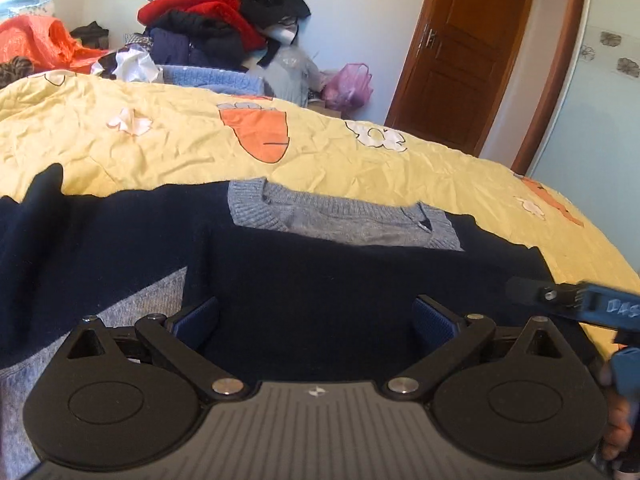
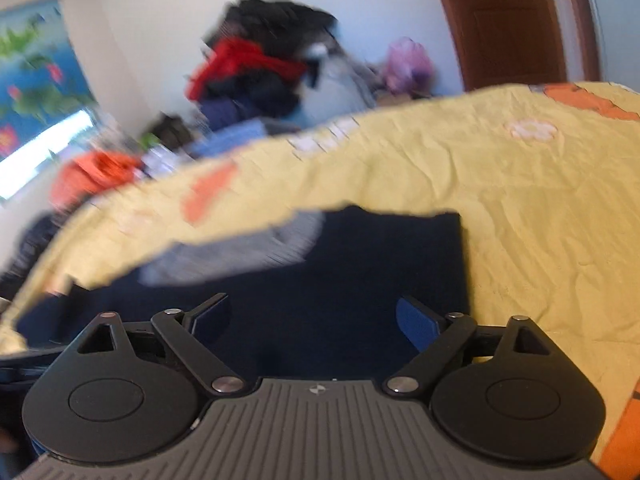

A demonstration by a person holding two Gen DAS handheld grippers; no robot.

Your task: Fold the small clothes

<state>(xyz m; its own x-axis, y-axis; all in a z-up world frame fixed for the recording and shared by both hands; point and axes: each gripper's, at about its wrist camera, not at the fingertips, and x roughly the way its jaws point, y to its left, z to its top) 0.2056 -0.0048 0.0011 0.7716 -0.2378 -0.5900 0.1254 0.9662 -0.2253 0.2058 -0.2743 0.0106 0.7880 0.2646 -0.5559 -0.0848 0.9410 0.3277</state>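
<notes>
A small navy sweater (image 1: 320,272) with a grey ribbed collar (image 1: 344,220) and grey patches lies flat on the yellow bedspread (image 1: 160,148). My left gripper (image 1: 316,320) is open and empty, low over the sweater's body. The right gripper's blue finger (image 1: 580,308) shows at the right edge of the left wrist view. In the blurred right wrist view the sweater (image 2: 360,272) lies below my right gripper (image 2: 314,320), which is open and empty over its right part, near the sweater's right edge.
A heap of red, black and blue clothes (image 1: 224,20) is piled behind the bed. An orange cloth (image 1: 36,44) lies at the far left. A pink bag (image 1: 348,84) and a brown door (image 1: 468,52) stand at the back right.
</notes>
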